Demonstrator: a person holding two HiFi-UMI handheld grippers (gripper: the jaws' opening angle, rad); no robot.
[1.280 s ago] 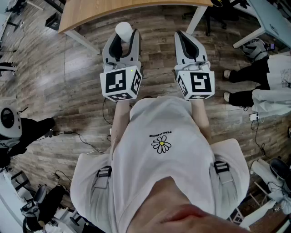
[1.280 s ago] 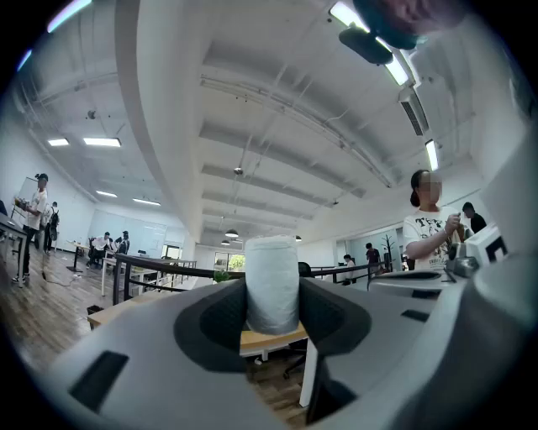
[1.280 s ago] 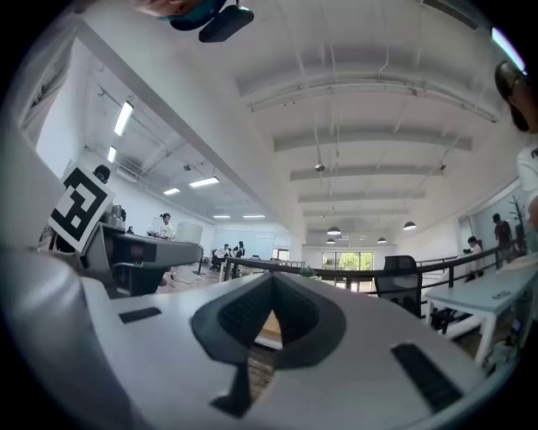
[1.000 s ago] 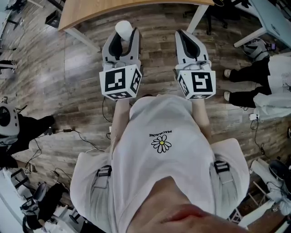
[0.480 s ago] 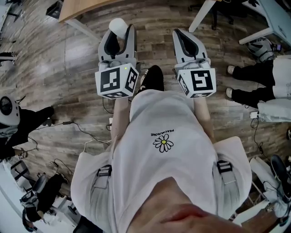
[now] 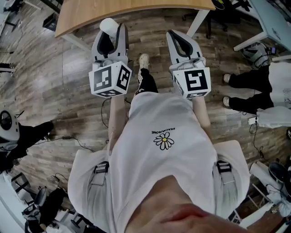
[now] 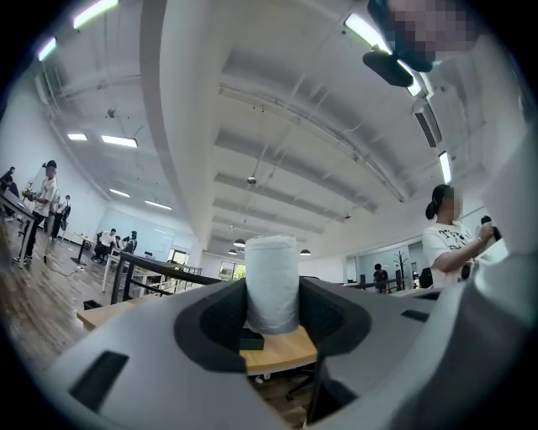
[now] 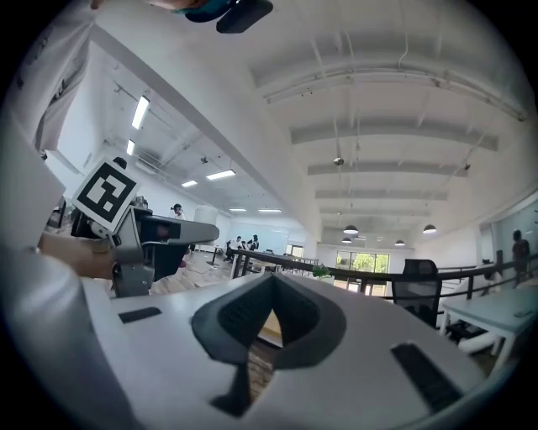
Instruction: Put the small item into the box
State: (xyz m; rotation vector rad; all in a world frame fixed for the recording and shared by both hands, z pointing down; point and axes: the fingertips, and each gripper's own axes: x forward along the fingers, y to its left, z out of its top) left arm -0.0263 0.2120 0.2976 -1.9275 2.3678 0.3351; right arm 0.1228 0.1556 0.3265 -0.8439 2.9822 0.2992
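white cylinder [image 7: 271, 284] between left gripper [image 6: 110, 35] jaws

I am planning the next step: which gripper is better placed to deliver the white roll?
Left. The left gripper holds the roll between its jaws; the right gripper is shut and empty.

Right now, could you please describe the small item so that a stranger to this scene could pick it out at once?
Start at the wooden table at the top of the head view. At its near edge, the left gripper holds a small white cylinder between its jaws; the right gripper beside it holds nothing.
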